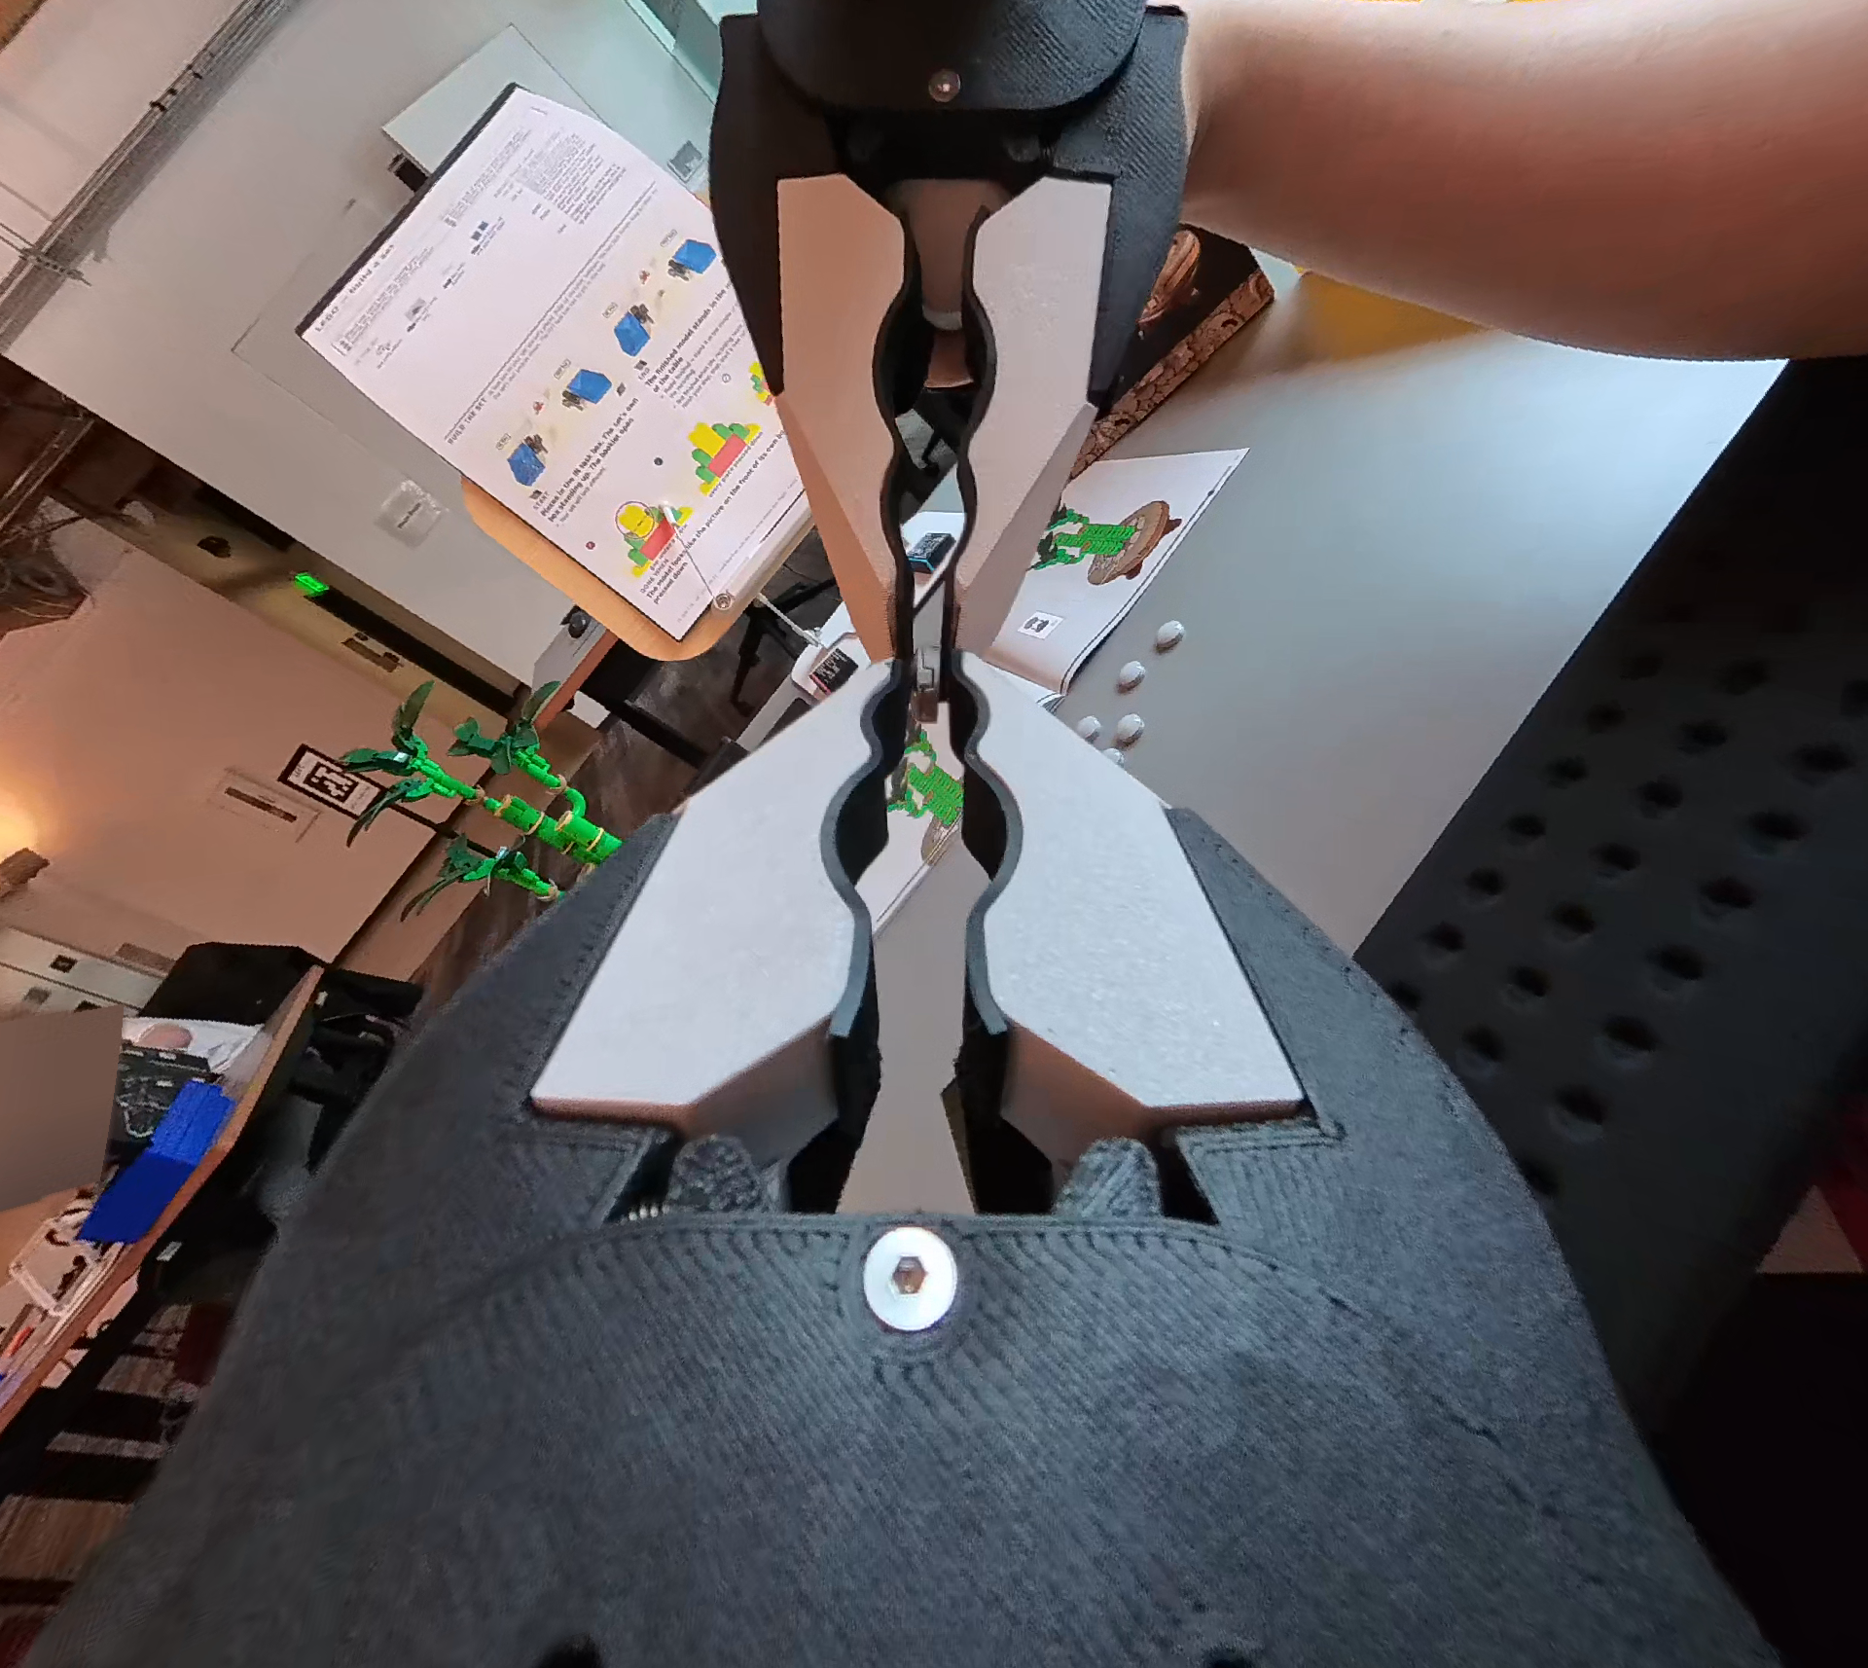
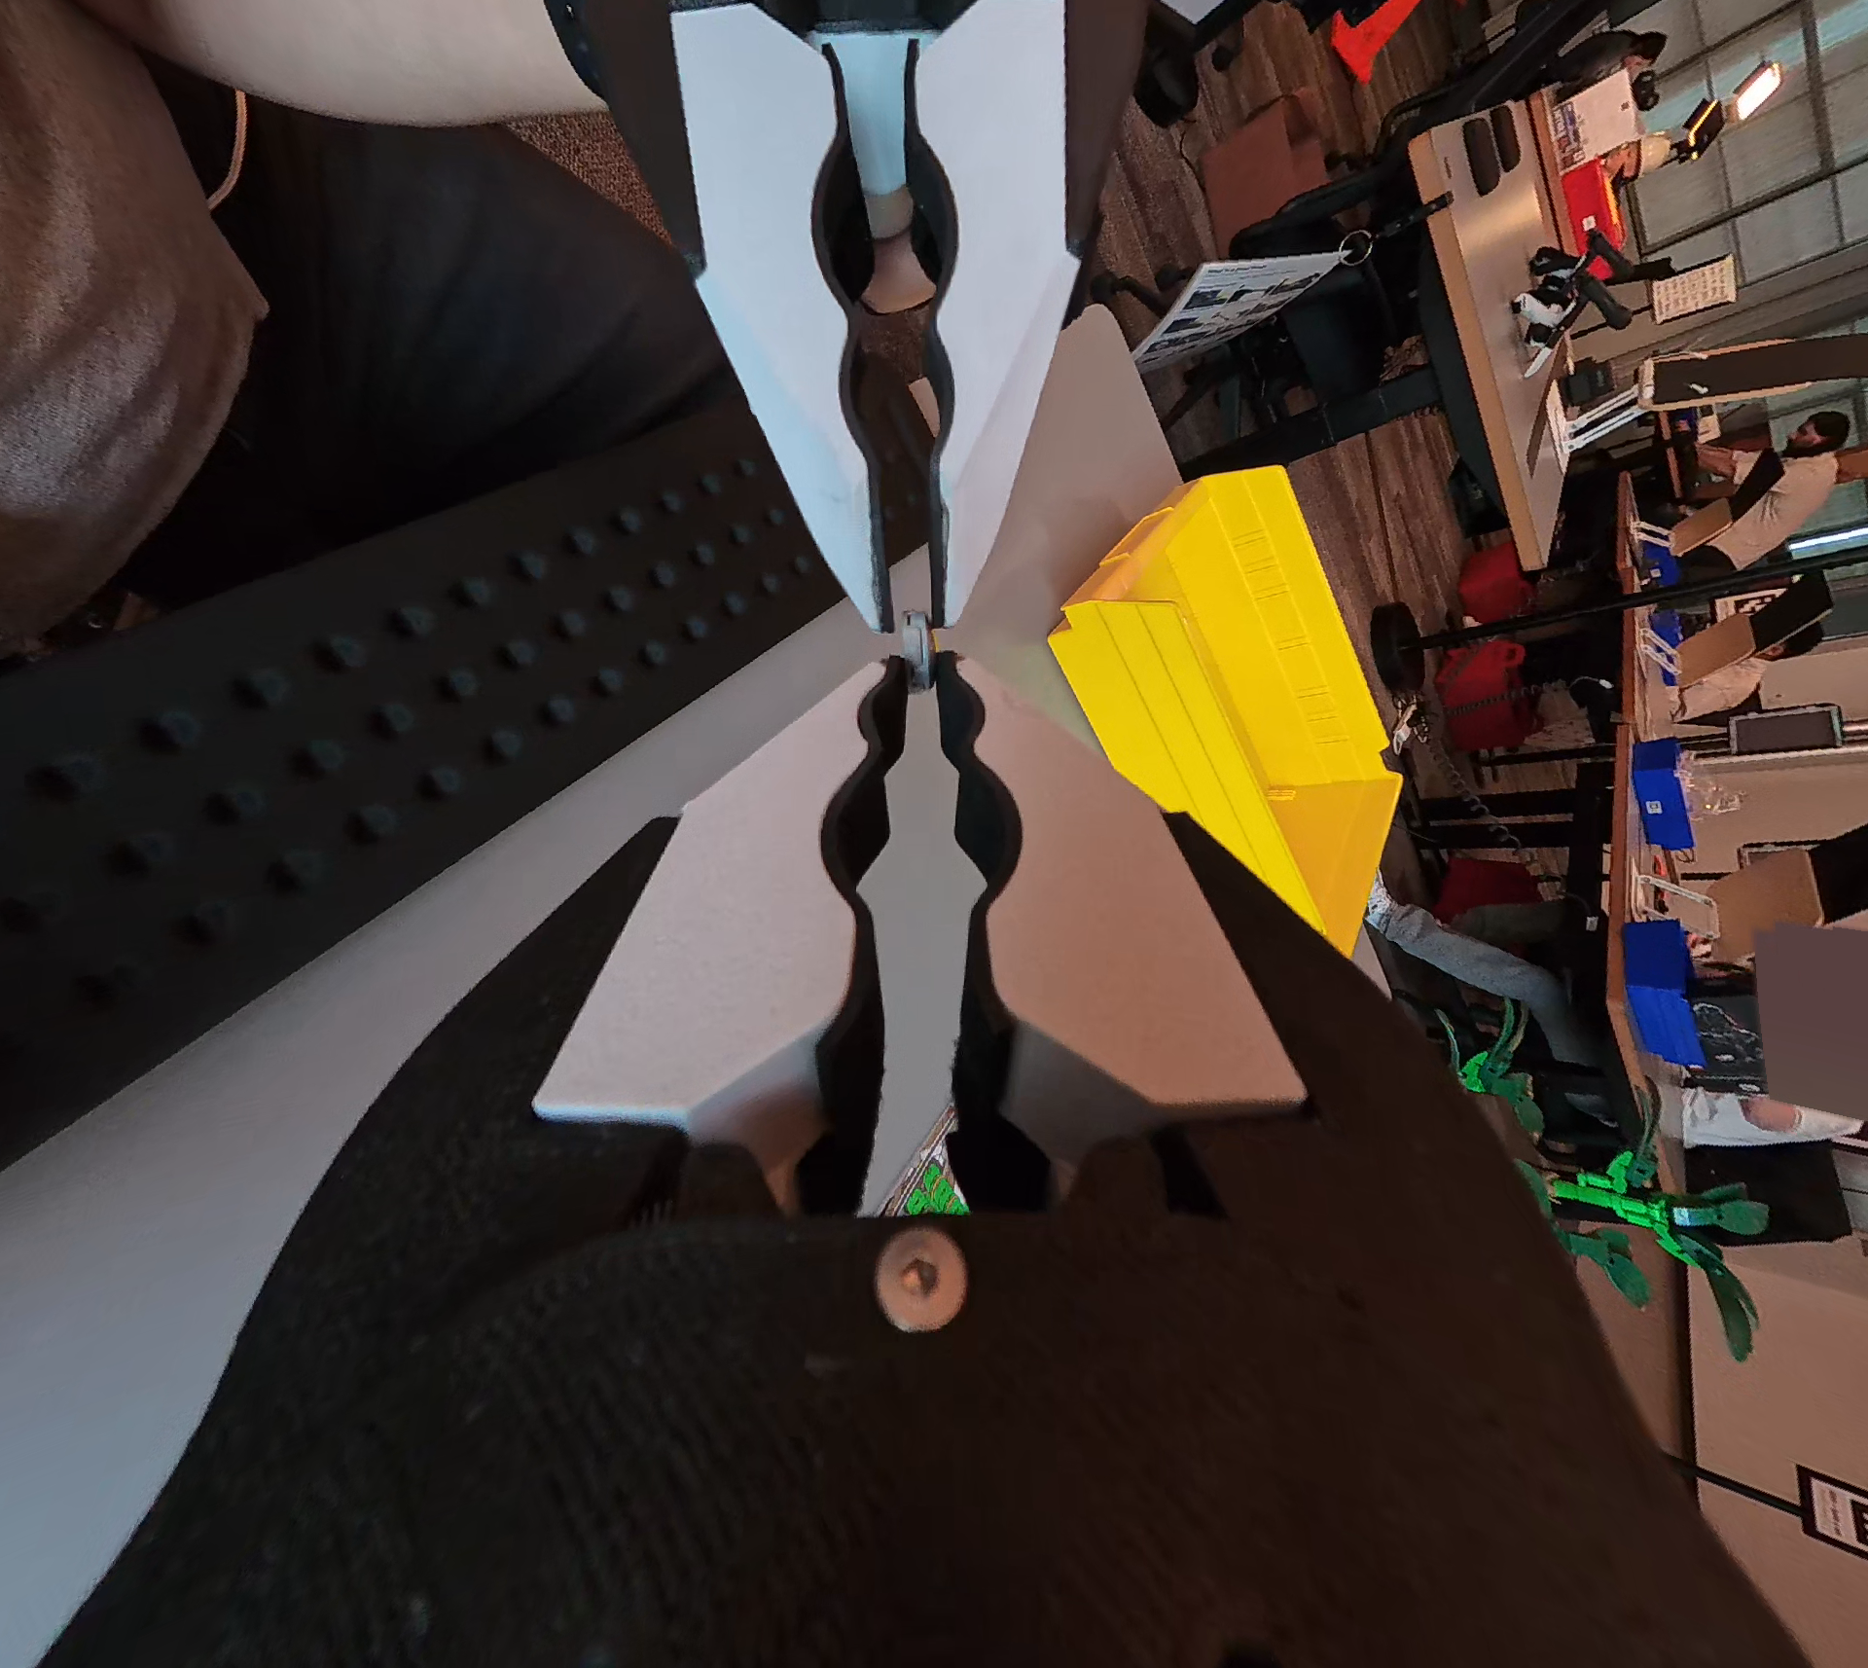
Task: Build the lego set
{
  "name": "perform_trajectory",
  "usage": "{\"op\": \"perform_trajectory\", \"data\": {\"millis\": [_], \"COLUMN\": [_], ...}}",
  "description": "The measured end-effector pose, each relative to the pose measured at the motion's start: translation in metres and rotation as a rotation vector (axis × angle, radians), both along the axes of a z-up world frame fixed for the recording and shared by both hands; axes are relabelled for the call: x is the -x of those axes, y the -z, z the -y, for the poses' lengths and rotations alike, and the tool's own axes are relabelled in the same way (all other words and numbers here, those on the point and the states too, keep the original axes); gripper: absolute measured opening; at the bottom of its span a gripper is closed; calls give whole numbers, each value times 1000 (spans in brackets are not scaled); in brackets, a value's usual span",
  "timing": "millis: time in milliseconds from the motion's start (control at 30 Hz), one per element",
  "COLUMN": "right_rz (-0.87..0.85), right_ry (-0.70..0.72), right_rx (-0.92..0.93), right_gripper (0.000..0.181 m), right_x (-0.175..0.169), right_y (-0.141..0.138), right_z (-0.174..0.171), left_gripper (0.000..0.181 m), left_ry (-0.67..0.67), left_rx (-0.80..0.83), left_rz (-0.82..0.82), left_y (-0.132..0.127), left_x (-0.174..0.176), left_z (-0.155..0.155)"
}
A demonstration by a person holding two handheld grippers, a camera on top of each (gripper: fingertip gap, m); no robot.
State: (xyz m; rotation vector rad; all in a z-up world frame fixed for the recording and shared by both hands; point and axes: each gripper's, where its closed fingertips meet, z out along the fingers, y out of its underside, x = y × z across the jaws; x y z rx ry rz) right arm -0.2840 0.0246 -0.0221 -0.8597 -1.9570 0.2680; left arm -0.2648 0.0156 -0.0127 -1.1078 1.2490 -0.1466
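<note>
My two grippers meet tip to tip above the grey table [image 1: 1365,608]. In the left wrist view, my left gripper [image 1: 922,677] is shut on a small grey Lego piece [image 1: 926,675]. My right gripper [image 1: 920,644] comes down from the top with its tips closed on the same spot. In the right wrist view, my right gripper [image 2: 918,671] pinches the small grey piece [image 2: 918,651], and my left gripper [image 2: 910,608] meets it from above. I cannot tell whether it is one piece or two joined pieces. A built green Lego plant [image 1: 485,801] stands at the left.
An open instruction booklet [image 1: 1122,548] and small white round pieces [image 1: 1132,689] lie on the table. A black studded board [image 1: 1617,912] runs along its edge. A yellow bin [image 2: 1233,689] sits on the table. An instruction sheet [image 1: 566,366] stands behind. People sit at far desks. The tips of both grippers are at nearly the same place.
</note>
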Motion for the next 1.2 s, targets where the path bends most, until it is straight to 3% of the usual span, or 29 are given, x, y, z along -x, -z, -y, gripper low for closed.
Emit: {"op": "perform_trajectory", "data": {"millis": [1200], "right_rz": [12], "right_ry": [16], "right_rx": [-5], "right_gripper": [5], "right_x": [0], "right_y": [2], "right_z": [-2], "left_gripper": [4], "left_ry": [-65], "left_rx": [-85], "left_rz": [-58], "left_y": [8], "left_x": [2], "left_z": [-9]}}
